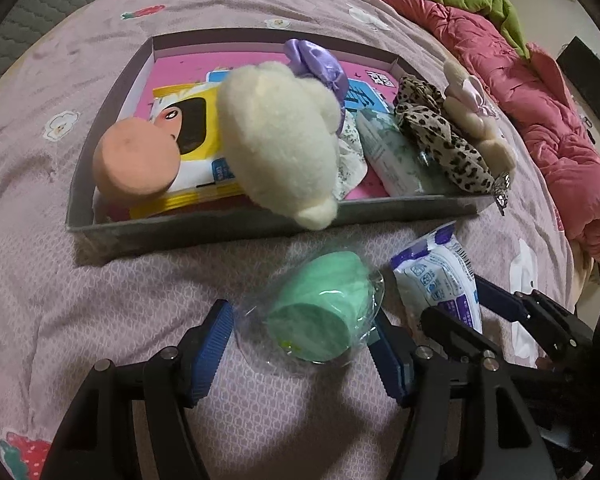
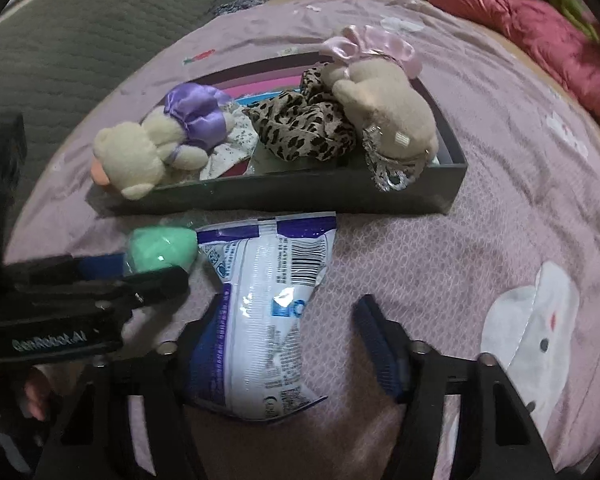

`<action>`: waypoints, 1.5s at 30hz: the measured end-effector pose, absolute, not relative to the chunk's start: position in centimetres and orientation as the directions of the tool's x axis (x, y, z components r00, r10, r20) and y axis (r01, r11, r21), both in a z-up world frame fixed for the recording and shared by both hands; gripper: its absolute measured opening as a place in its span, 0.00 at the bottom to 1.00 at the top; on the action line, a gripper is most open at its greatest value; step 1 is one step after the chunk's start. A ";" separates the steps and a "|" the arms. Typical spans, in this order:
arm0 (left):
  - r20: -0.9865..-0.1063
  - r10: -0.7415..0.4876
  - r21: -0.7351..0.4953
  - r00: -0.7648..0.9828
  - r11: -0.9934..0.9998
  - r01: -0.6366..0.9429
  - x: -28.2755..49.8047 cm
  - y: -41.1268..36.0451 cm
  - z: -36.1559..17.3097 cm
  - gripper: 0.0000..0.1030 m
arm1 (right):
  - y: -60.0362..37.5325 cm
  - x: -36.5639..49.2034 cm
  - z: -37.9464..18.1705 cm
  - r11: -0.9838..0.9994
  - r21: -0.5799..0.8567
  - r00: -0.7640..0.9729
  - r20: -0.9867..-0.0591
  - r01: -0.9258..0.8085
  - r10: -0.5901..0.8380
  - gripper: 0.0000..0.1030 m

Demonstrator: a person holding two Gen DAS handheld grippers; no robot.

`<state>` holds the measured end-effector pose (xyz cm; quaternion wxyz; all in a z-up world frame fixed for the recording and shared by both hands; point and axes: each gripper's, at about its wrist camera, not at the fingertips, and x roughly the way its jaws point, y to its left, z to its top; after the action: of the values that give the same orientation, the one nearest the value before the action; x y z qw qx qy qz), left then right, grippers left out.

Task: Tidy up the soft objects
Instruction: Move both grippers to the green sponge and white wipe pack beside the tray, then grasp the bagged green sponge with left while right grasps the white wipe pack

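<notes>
A: Left wrist view first. What is hard to read?

B: The left gripper (image 1: 300,344) has its jaws wide, one blue ribbed pad on each side of the green sponge (image 1: 320,304), which lies low in the centre in a crinkled clear wrapper. Whether the right-hand pad touches the wrapper, I cannot tell. At lower right the right gripper (image 1: 456,304) partly covers the white-and-purple packet (image 1: 440,272).

A: And the box?

B: The shallow grey box (image 1: 220,228) fills the middle, crowded: a peach sponge (image 1: 136,164) at its left, a fluffy cream bear (image 1: 280,140) hiding most of the flat packs under it, a leopard scrunchie (image 1: 436,136) and a tan bear (image 1: 476,116) at its right. Its near wall is just above the green sponge.

A: Right wrist view?

B: The packet (image 2: 260,320), glossy and crumpled, lies at bottom centre between the right gripper's (image 2: 284,320) jaws. The left pad sits against its edge; the right pad is clear of it, so no grip. The packet's lower end is cut off by the gripper body. The left gripper's black body at left hides part of the green sponge (image 2: 160,252). Open quilt (image 2: 440,272) lies to the right.
</notes>
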<state>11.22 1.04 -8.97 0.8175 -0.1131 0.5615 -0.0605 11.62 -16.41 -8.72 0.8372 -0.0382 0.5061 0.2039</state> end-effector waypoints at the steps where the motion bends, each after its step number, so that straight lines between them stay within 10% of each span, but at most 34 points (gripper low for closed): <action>1: -0.903 -0.227 -0.253 0.364 0.967 -0.025 11.2 1.1 -9.0 0.64 | -16.2 11.5 -8.6 0.910 0.138 0.411 -0.859 -0.391 0.306 0.48; 9: -0.891 -0.244 -0.267 0.384 0.964 -0.006 11.3 0.4 -8.8 0.49 | -16.5 10.9 -8.3 0.905 0.141 0.407 -0.858 -0.402 0.315 0.32; 45: -0.775 -0.147 -0.233 0.614 0.970 -0.062 9.3 4.4 3.4 0.46 | -15.9 11.0 2.9 0.879 0.172 0.567 -0.705 -0.445 0.425 0.31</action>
<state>9.34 4.42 3.36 0.8904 -0.1193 0.4385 -0.0238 10.99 -15.88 2.94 0.8852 -0.0126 0.3948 0.2459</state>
